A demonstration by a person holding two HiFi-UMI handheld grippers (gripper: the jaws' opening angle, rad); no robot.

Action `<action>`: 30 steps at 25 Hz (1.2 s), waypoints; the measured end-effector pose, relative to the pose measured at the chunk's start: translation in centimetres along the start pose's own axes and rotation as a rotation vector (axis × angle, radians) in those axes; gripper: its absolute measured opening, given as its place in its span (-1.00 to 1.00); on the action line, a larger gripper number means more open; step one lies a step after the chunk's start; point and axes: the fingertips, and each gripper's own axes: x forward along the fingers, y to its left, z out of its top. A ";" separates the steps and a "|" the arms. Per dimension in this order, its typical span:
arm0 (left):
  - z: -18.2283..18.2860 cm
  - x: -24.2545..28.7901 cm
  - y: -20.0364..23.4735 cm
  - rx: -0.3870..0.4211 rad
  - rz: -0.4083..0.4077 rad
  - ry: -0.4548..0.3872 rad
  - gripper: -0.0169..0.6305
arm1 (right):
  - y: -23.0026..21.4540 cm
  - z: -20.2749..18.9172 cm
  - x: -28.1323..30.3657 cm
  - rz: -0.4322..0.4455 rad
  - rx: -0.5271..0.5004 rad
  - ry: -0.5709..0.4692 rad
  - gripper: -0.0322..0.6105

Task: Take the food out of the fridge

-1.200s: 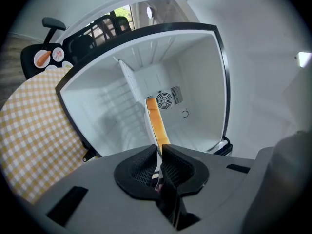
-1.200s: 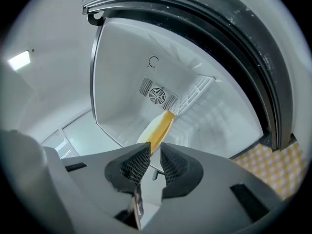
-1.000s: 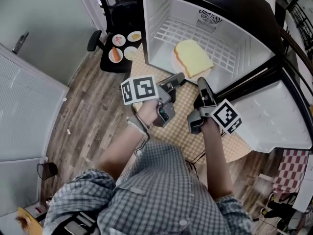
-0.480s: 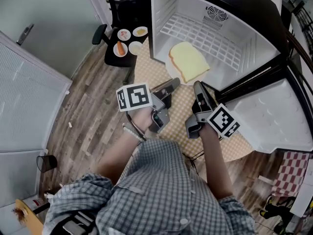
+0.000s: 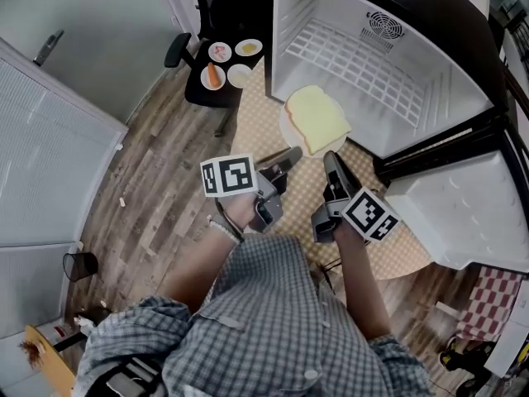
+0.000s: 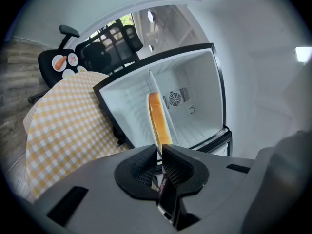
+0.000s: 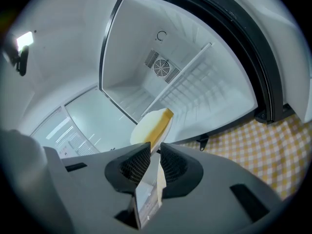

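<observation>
A thick slice of yellow bread (image 5: 318, 119) lies on a white plate (image 5: 284, 124) at the mouth of the open fridge (image 5: 388, 81), over the checked tablecloth (image 5: 256, 122). My left gripper (image 5: 293, 152) is shut on the plate's near left rim. On the near right rim my right gripper (image 5: 330, 157) is shut too. In the left gripper view the bread (image 6: 158, 118) shows edge-on just past the closed left gripper (image 6: 160, 150). The right gripper view has the bread (image 7: 160, 122) and plate (image 7: 140, 129) right beyond the closed right gripper (image 7: 155, 149).
The fridge's wire shelf (image 5: 364, 69) is bare behind the plate. Its white-lined door (image 5: 463, 209) stands open at the right. A black office chair (image 5: 219, 77) beyond the table's left end carries several small dishes, one with a carrot (image 5: 214, 75). Wood floor (image 5: 140, 197) lies to the left.
Both grippers have drawn back toward me with the plate and bread, which have come off the fridge shelf to its front edge over the tablecloth.
</observation>
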 end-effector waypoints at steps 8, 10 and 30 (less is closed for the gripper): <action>-2.1 -0.4 4.1 -0.043 0.044 0.056 -0.83 | -2.6 -3.5 0.7 -0.049 0.002 0.071 -0.71; -2.7 -0.6 5.1 -0.054 0.059 0.073 -0.83 | -3.3 -4.5 0.8 -0.064 0.004 0.091 -0.71; -8.8 -2.1 13.5 -0.159 0.207 0.237 -0.82 | -9.3 -13.3 0.7 -0.239 0.038 0.317 -0.71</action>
